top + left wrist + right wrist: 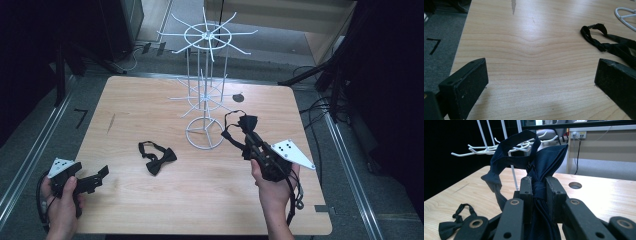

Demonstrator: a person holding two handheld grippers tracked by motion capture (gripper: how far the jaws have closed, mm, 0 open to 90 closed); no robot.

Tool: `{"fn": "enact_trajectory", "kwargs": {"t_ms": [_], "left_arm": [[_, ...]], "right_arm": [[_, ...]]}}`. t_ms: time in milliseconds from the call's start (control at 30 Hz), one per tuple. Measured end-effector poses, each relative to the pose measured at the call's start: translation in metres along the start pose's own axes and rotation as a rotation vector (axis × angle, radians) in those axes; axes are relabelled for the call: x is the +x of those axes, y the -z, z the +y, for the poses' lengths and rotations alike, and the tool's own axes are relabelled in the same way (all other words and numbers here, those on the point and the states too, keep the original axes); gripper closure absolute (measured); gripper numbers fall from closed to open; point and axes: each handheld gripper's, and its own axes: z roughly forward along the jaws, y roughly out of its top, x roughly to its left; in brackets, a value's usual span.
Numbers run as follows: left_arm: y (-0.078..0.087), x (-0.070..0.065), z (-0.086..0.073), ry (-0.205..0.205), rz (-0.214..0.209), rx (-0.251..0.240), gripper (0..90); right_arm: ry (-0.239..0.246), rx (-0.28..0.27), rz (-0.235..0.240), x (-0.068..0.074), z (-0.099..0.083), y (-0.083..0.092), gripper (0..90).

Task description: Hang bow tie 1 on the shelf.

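The right gripper [246,134] is clamped on a dark blue bow tie [247,123], pinching it at the knot; in the right gripper view the jaws press on either side of the knot [539,188], the bow's folds fan up above them, and its neck strap [506,147] loops up and to the left. In the high view this gripper is held above the right part of the table [150,210], just right of the round base of a white wire rack [205,131] that stands toward the far middle, its hooks spreading out at two levels. A second, black bow tie [157,159] lies flat on the table left of the rack's base, near the middle, its strap curled behind it. The left gripper [100,176] is at the near left edge of the table, its jaws wide apart with nothing between them; whether it rests on the wood or hangs just over it is hard to tell. In the left gripper view the black bow tie [609,45] lies off to the right, beyond the jaw tips.
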Motion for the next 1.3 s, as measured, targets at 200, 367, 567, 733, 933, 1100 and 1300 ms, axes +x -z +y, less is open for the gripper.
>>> {"fn": "enact_trajectory", "kwargs": {"t_ms": [200, 367, 567, 733, 933, 1100, 1300], "left_arm": [[0.0, 0.0, 0.0, 0.0, 0.001, 0.002, 0.0], [0.0, 0.0, 0.0, 0.0, 0.0, 0.002, 0.0], [0.0, 0.0, 0.0, 0.0, 0.0, 0.002, 0.0], [0.0, 0.0, 0.0, 0.0, 0.001, 0.002, 0.0], [0.0, 0.0, 0.0, 0.002, 0.0, 0.0, 0.0], [0.0, 0.0, 0.0, 0.002, 0.0, 0.0, 0.0], [0.0, 0.0, 0.0, 0.003, 0.0, -0.001, 0.0]], "right_arm": [[-0.005, 0.001, -0.002, -0.002, 0.0, -0.005, 77.8], [-0.009, 0.007, -0.005, -0.004, 0.0, -0.011, 77.8], [-0.016, 0.01, -0.01, -0.008, 0.0, -0.017, 77.8], [-0.021, 0.015, -0.009, -0.01, -0.001, -0.021, 77.8], [-0.021, 0.012, -0.007, -0.011, -0.001, -0.026, 77.8], [-0.025, 0.01, 0.0, -0.011, -0.001, -0.03, 77.8], [-0.041, 0.01, 0.009, -0.012, 0.0, -0.035, 77.8]]}}
